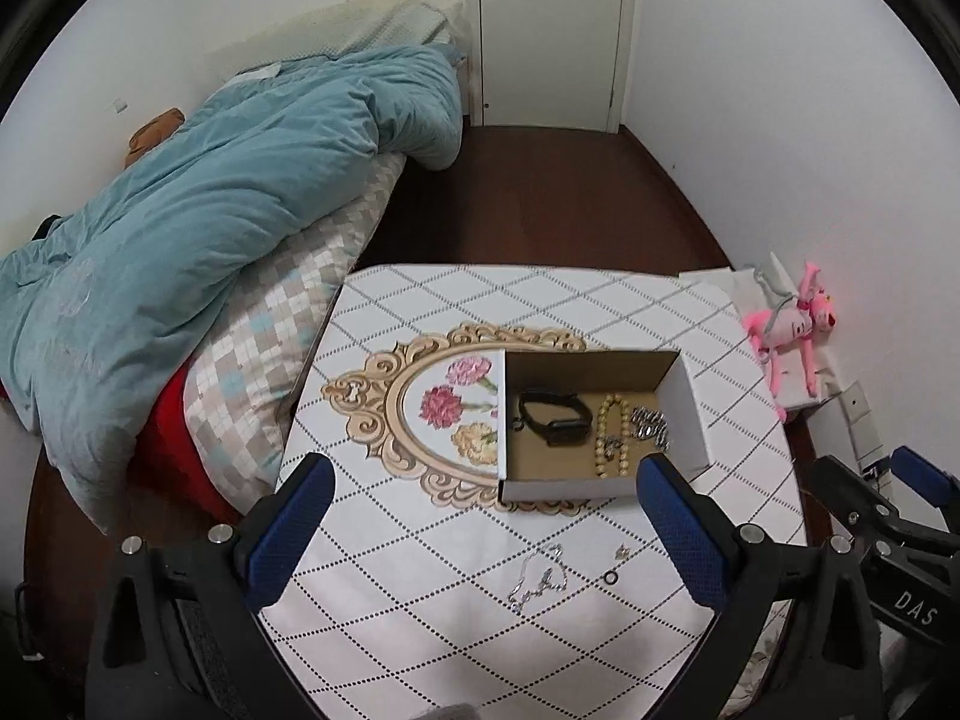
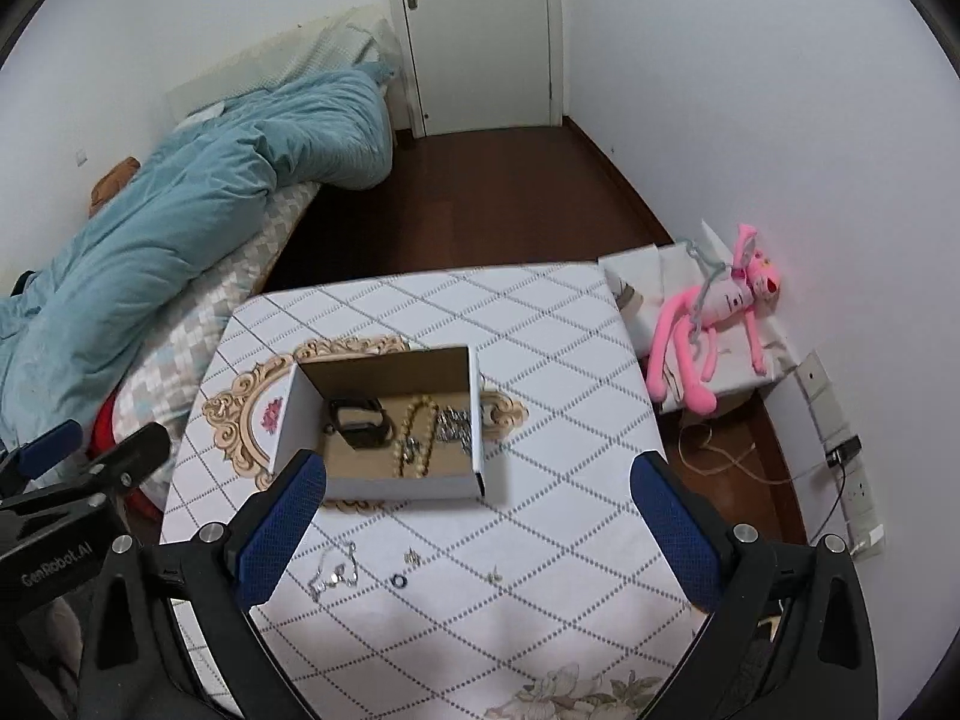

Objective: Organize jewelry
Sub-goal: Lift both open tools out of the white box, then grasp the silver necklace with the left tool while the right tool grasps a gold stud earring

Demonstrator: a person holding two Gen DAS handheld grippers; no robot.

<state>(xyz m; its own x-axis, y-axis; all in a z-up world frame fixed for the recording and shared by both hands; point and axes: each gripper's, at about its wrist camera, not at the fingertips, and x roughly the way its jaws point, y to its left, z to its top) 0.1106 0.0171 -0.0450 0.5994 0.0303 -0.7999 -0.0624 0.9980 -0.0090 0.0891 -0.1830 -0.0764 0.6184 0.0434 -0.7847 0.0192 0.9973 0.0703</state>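
An open cardboard box (image 1: pixel 684 414) (image 2: pixel 378 483) stands mid-table. Inside lie a black watch band (image 1: pixel 552 418) (image 2: pixel 358 417), a beige bead bracelet (image 1: pixel 609 432) (image 2: pixel 414 432) and a silver chain bracelet (image 1: pixel 651 425) (image 2: pixel 454 426). In front of the box on the tablecloth lie a silver chain (image 1: pixel 537 579) (image 2: pixel 336 573), a small dark ring (image 1: pixel 611 578) (image 2: pixel 399 581), a small earring (image 1: pixel 622 551) (image 2: pixel 411 556) and another tiny piece (image 2: pixel 494 576). My left gripper (image 1: pixel 486 528) is open and empty, above the table's near side. My right gripper (image 2: pixel 477 522) is open and empty, beside it.
The table (image 1: pixel 420 630) (image 2: pixel 570 420) has a white diamond-pattern cloth. A bed with a teal duvet (image 1: pixel 210 198) (image 2: pixel 150 210) is on the left. A pink plush toy (image 1: pixel 792 330) (image 2: pixel 714 324) lies on a white box at the right. A door (image 2: pixel 480 30) is at the back.
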